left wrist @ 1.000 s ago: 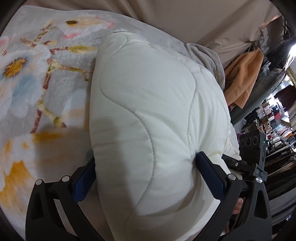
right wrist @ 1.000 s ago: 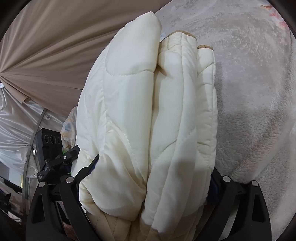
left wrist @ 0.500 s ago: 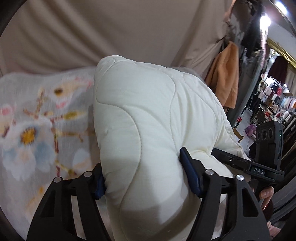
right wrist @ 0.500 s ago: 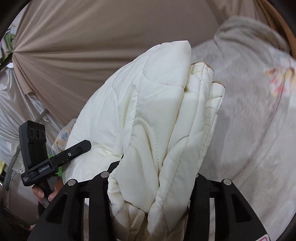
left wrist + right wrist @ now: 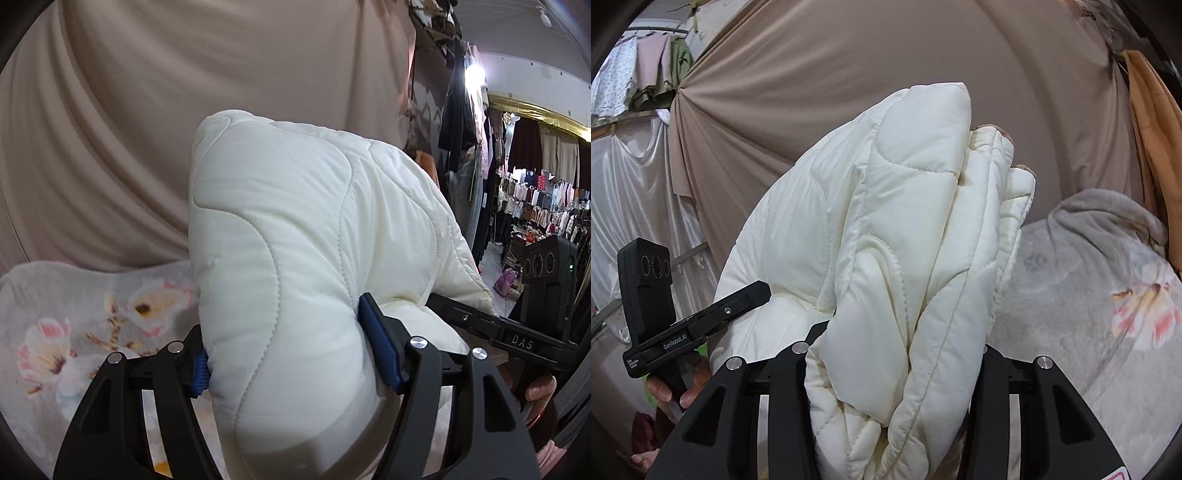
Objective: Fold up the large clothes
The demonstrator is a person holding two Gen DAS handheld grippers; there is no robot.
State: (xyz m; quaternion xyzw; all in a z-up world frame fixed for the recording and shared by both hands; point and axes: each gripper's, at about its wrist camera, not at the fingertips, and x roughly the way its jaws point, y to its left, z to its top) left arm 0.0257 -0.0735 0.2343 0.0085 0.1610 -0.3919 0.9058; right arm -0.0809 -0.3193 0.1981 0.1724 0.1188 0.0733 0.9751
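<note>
A thick, cream quilted jacket (image 5: 295, 240) is folded into a fat bundle and hangs in the air between both grippers. In the left wrist view my left gripper (image 5: 288, 358) is shut on one end, its blue pads (image 5: 376, 343) dug into the padding. In the right wrist view my right gripper (image 5: 894, 354) is shut on the other end of the jacket (image 5: 886, 229), where several stacked layers show edge-on. Each view also shows the other gripper's black body (image 5: 517, 339) (image 5: 694, 332), with a hand (image 5: 665, 391) on its handle.
A grey floral blanket (image 5: 74, 332) (image 5: 1108, 332) lies below the bundle. A beige curtain (image 5: 184, 92) hangs close behind. An orange garment (image 5: 1152, 147) hangs at the right edge. Racks of clothes (image 5: 535, 206) fill the shop to the right.
Both grippers have risen and levelled out, lifting the jacket bundle off the blanket toward the curtain. Their jaws have closed in and now squeeze the padding.
</note>
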